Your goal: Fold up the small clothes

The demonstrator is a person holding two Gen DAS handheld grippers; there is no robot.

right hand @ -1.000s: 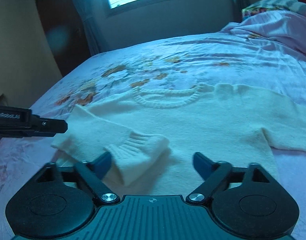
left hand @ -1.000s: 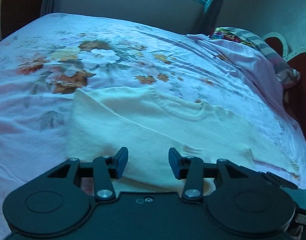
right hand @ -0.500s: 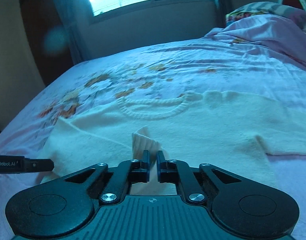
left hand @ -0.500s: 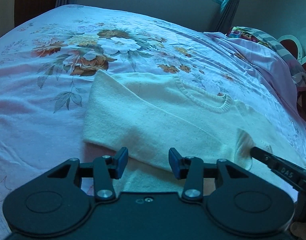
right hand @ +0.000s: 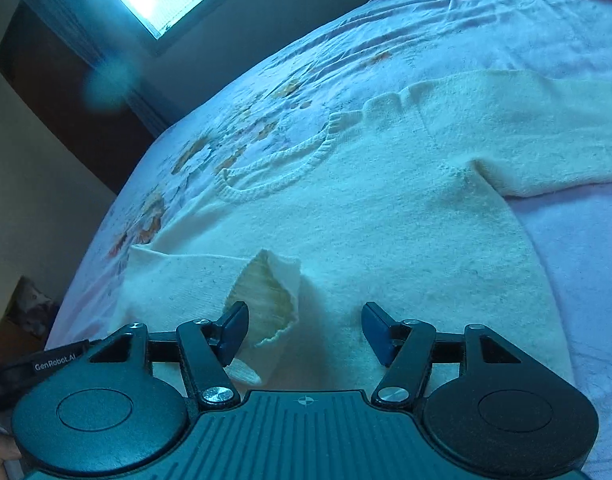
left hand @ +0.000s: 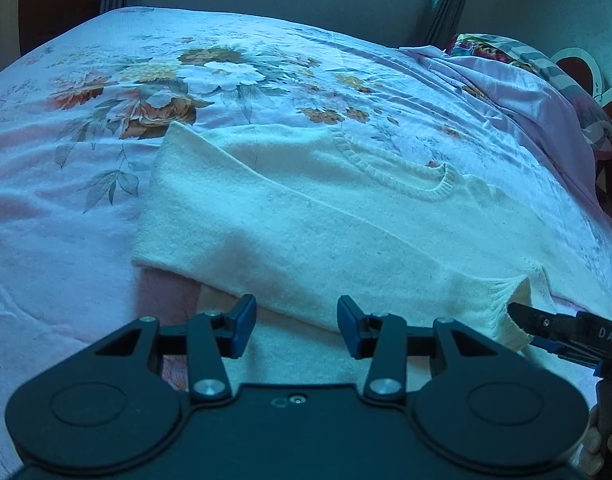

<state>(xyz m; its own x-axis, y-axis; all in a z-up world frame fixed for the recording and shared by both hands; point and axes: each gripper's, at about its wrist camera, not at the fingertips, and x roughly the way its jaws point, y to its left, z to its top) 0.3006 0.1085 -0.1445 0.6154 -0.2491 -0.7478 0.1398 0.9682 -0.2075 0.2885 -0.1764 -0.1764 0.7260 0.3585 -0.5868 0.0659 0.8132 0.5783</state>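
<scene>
Just ahead of the spread right claw [right hand: 305,330] lies the sweater's cuff [right hand: 266,300].

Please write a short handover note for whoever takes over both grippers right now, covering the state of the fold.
Left gripper: open, holding nothing, hovering over the near edge of the sweater.
Right gripper: open, holding nothing; the cuff lies rumpled just ahead of its left finger.
Things: the cream sweater lies front up on the flowered bedsheet, collar away from you.
Done: one sleeve is folded in across the body, its cuff on the chest.
Left: the other sleeve lies stretched out to the side; fold it in, then fold the body. The cuff may need flattening first.
</scene>
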